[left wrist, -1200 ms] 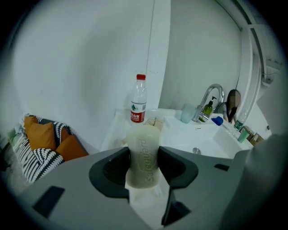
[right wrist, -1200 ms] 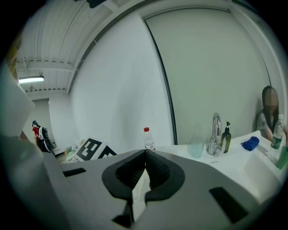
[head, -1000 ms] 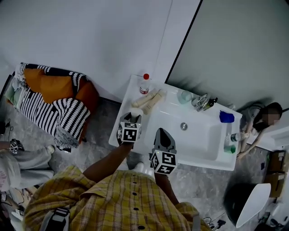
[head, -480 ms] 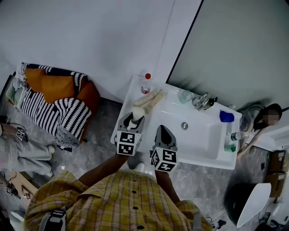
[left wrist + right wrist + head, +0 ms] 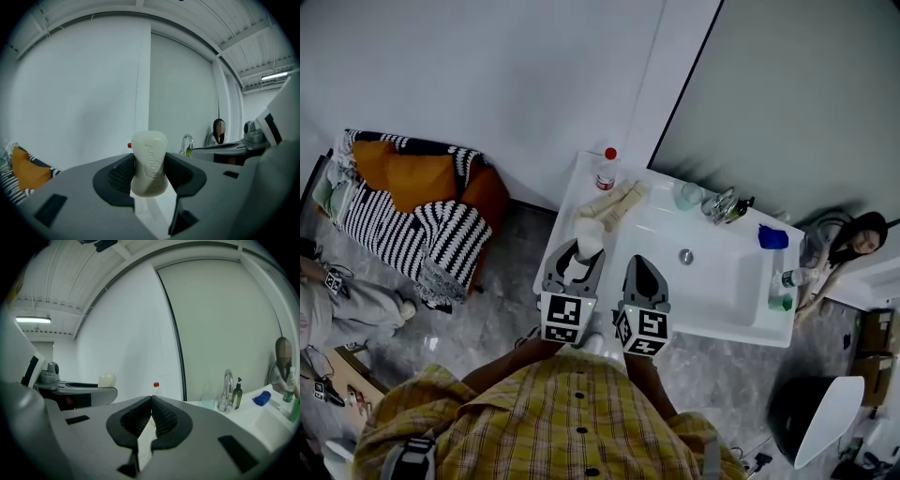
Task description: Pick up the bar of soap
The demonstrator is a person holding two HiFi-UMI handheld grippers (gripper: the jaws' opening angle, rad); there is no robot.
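A pale cream bar of soap (image 5: pixel 149 162) stands on end between the pads of my left gripper (image 5: pixel 150 169), which is shut on it. In the head view the soap (image 5: pixel 588 236) shows at the tips of that left gripper (image 5: pixel 577 255), held above the left end of the white washbasin (image 5: pixel 733 321). My right gripper (image 5: pixel 640 277) hovers beside it over the basin's front edge. Its jaws are shut with nothing between them, seen in the right gripper view (image 5: pixel 151 405), where the soap (image 5: pixel 107 380) shows at left.
On the basin's left ledge stand a red-capped bottle (image 5: pixel 605 171) and two pale tubes (image 5: pixel 610 203). A chrome tap (image 5: pixel 719 206), a glass (image 5: pixel 687 196), a blue cloth (image 5: pixel 772 237) and small bottles (image 5: pixel 785 291) line the back and right. A striped chair (image 5: pixel 422 217) stands left.
My left gripper has drawn back toward me and a little downward in view, carrying the soap with it. The right gripper has hardly moved.
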